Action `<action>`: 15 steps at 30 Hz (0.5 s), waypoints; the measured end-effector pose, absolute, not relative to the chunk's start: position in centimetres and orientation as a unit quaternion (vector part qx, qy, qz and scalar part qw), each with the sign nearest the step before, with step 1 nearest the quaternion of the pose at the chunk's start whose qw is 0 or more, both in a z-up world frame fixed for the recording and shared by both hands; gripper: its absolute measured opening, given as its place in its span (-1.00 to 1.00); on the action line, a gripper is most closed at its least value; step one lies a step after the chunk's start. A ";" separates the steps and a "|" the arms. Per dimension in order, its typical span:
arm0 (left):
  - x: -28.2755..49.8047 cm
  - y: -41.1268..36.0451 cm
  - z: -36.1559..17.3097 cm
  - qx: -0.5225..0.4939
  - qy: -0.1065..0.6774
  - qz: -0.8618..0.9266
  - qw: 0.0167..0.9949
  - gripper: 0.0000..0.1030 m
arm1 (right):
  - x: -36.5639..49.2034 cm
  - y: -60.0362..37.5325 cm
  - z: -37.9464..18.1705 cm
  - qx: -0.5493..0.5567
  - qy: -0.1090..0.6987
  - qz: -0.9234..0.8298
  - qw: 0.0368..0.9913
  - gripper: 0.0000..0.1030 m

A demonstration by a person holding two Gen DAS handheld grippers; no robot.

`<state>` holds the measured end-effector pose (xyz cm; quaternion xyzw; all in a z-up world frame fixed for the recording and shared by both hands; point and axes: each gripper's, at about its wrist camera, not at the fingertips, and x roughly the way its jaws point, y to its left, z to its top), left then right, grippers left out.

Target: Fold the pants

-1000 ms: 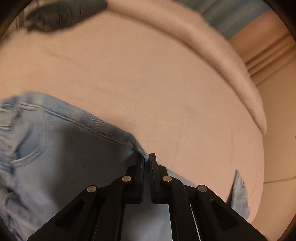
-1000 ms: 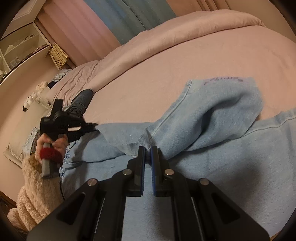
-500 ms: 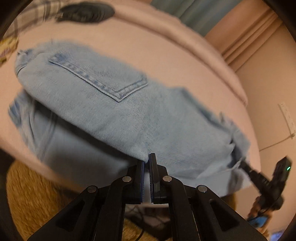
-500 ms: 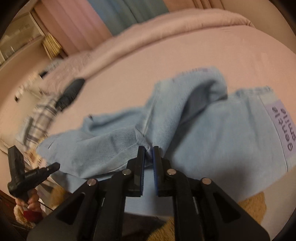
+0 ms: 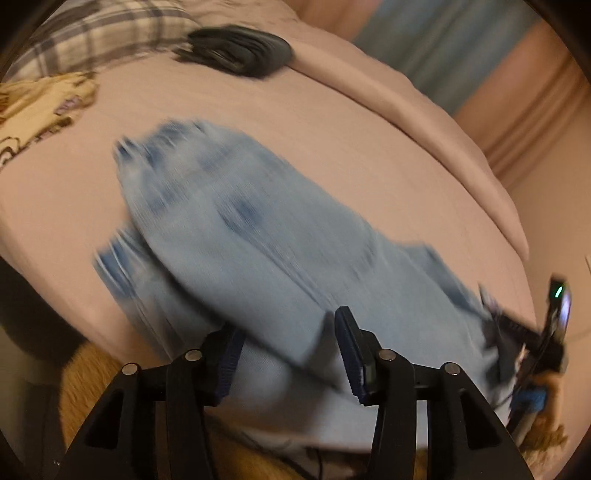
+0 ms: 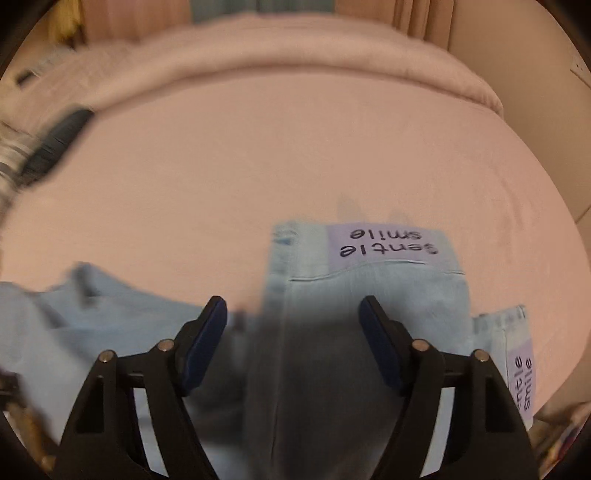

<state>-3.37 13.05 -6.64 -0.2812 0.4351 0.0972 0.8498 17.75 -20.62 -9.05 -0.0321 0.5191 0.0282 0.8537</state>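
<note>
Through my left wrist camera, my left gripper (image 5: 288,332) has its jaws spread and opening; a folded corner of the jeans (image 5: 258,251) lies in the gap, but neither pad presses it. The one pair of jeans is a blurred, light blue heap lying slantwise on the pink bed (image 5: 369,155), its near end reaching the bed's front edge just under my fingers. Bare sheet runs wide above the jeans and to their left, up to the rolled pink blanket (image 5: 424,122) along the far side. One dark bundle (image 5: 240,51) sits by a plaid cloth (image 5: 96,33) at the far left, well apart from the jeans. At the right edge my other gripper (image 5: 517,332) shows by the far end of the jeans, blurred.

Through my right wrist camera, my right gripper (image 6: 291,317) also has its jaws wide and opening, with denim between them and untouched by either pad. The jeans (image 6: 369,295) are here at the bed's near edge, one leg end lying flat ahead of me and a second at the right. I count two lilac labels, one (image 6: 388,245) ahead and one (image 6: 522,380) at the right. Beyond the leg end the sheet (image 6: 295,147) is open all the way to the blanket roll (image 6: 295,48). More denim spreads off to the left, blurred
</note>
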 end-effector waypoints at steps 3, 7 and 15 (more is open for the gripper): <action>-1.7 15.1 -7.5 -0.325 0.428 0.097 0.838 -0.10 | 19.0 -20.0 -11.3 -0.063 0.531 0.011 0.845 0.22; 0.0 16.2 -8.8 -0.359 0.442 0.085 0.818 -0.63 | 19.7 -21.3 -11.1 -0.012 0.511 0.043 0.859 -0.77; -4.6 15.6 -5.7 -0.357 0.418 0.054 0.834 -0.72 | 19.6 -28.9 -1.5 0.194 0.372 0.117 0.900 -0.79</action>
